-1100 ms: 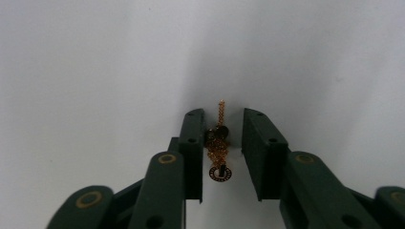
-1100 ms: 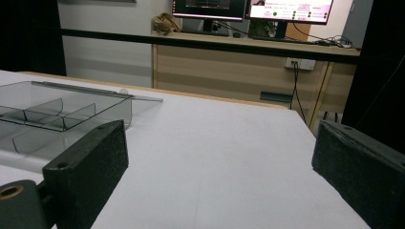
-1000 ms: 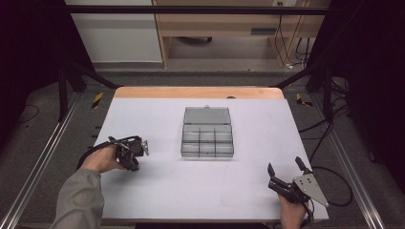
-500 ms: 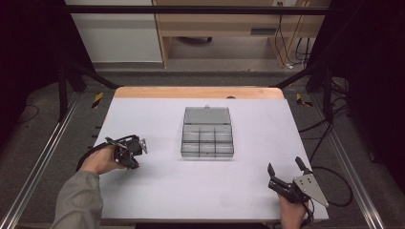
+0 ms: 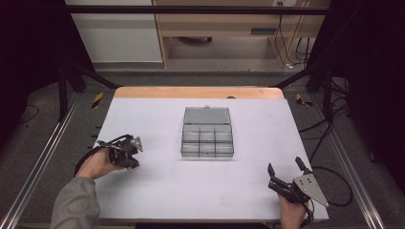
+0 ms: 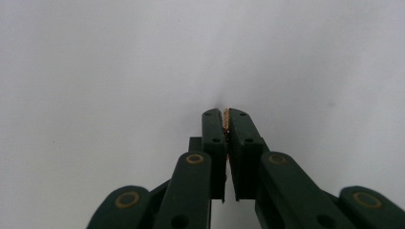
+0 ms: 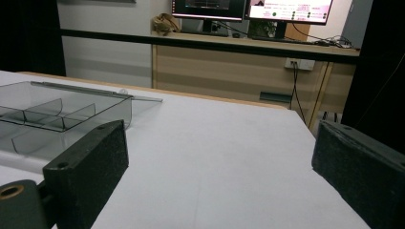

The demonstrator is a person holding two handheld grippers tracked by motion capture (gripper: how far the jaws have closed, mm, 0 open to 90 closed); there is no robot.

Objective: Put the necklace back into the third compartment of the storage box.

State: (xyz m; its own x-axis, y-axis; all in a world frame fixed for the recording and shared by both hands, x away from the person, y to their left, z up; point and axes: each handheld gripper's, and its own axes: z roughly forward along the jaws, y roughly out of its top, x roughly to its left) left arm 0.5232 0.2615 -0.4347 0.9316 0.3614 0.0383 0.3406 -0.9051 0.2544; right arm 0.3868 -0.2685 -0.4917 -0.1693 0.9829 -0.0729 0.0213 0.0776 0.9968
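A clear plastic compartment box [image 5: 207, 138] sits mid-table with its lid [image 5: 207, 115] laid open flat behind it; its dividers [image 7: 52, 114] look bare. To the left of the box, a hand holds my left gripper [image 5: 128, 160] low over the white table [image 5: 157, 191]. Its jaws are shut tip to tip [image 6: 225, 114], and a thin golden-brown sliver shows in the seam; I cannot tell what it is. My right gripper [image 5: 284, 165] rests near the front right corner, wide open [image 7: 224, 157], aimed across the table with nothing between its pads.
A wooden strip [image 5: 196, 92] edges the table's far side. Metal rails [image 5: 43, 157] run along both sides. A desk with monitors [image 7: 248, 9] stands beyond the far edge. Cables [image 5: 329, 186] trail off at the right.
The left gripper has shifted a little on the table at the left. The right gripper and the box have kept still.
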